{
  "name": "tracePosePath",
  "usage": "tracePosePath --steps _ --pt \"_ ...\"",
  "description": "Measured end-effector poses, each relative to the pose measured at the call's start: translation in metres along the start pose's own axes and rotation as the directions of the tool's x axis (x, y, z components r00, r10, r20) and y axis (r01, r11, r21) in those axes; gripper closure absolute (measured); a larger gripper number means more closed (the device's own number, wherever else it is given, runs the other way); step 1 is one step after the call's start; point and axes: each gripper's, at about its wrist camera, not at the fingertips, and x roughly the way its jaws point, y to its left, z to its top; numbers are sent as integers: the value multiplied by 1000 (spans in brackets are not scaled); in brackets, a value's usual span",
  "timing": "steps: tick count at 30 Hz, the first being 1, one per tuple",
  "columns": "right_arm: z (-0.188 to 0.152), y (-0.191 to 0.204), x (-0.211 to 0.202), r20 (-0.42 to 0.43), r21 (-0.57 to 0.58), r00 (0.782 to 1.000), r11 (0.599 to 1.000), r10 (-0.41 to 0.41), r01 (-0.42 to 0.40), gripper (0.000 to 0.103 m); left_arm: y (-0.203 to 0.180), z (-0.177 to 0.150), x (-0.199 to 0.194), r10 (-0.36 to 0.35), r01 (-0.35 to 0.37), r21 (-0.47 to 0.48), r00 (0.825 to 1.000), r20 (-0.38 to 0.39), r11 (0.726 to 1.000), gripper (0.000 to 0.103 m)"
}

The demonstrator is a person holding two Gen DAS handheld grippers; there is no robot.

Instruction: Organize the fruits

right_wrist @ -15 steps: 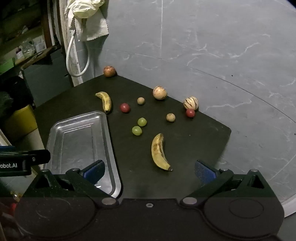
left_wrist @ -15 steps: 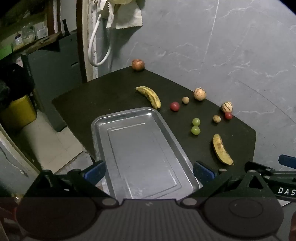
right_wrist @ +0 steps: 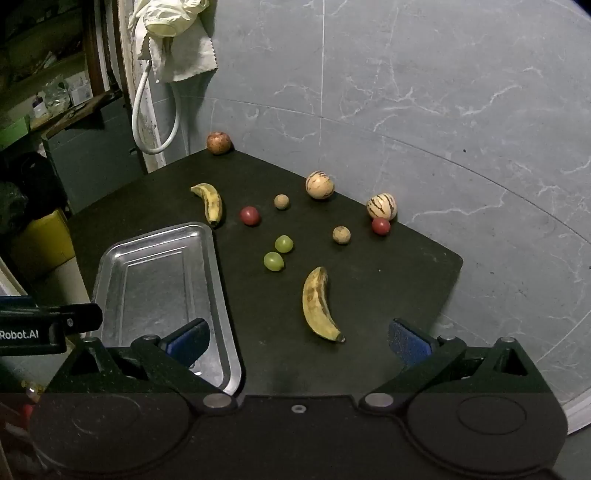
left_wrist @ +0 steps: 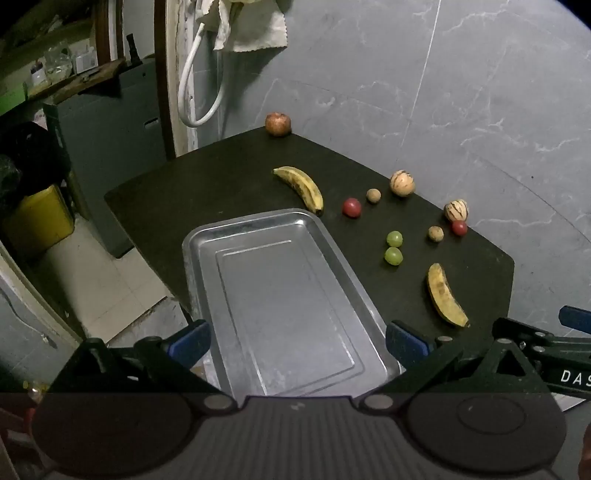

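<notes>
hand-held gripper | black frame | blue finger pads | silver pivot screws | white lettering

A dark table stood against grey marble-look wall panels veined in white, which filled the far and right side. At the far left a white hose looped down beside a pale cloth hanging on the wall. Further left stood a grey cabinet, a cluttered wooden shelf and a yellow container on the pale tiled floor. The light was dim.

Black table: metal tray, scattered fruits
</notes>
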Motion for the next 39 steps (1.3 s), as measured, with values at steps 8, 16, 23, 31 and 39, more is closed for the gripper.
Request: tracePosePath --steps 8,16,23,31,39 --pt "-1 1 0 1 -3 1000 1000 -1 1 0 1 -2 1 -4 4 -5 1000 -4 1000 0" --pt "0 2 -1 5 -7 1000 1000 0 0 0 1 -1 0 -8 7 -6 1000 -6 1000 0" --pt "1 1 -3 8 -7 1000 1000 2 -2 0 1 -1 -1 -8 8 -7 1000 -6 1000 0" --pt "1 1 -3 10 -6 1000 1000 3 -3 0 1 -1 -1 -7 7 -7 1000 -6 1000 0" --pt "1 0 -5 14 -7 1000 1000 4 -4 0 1 -1 -1 -7 7 -7 1000 -5 1000 0"
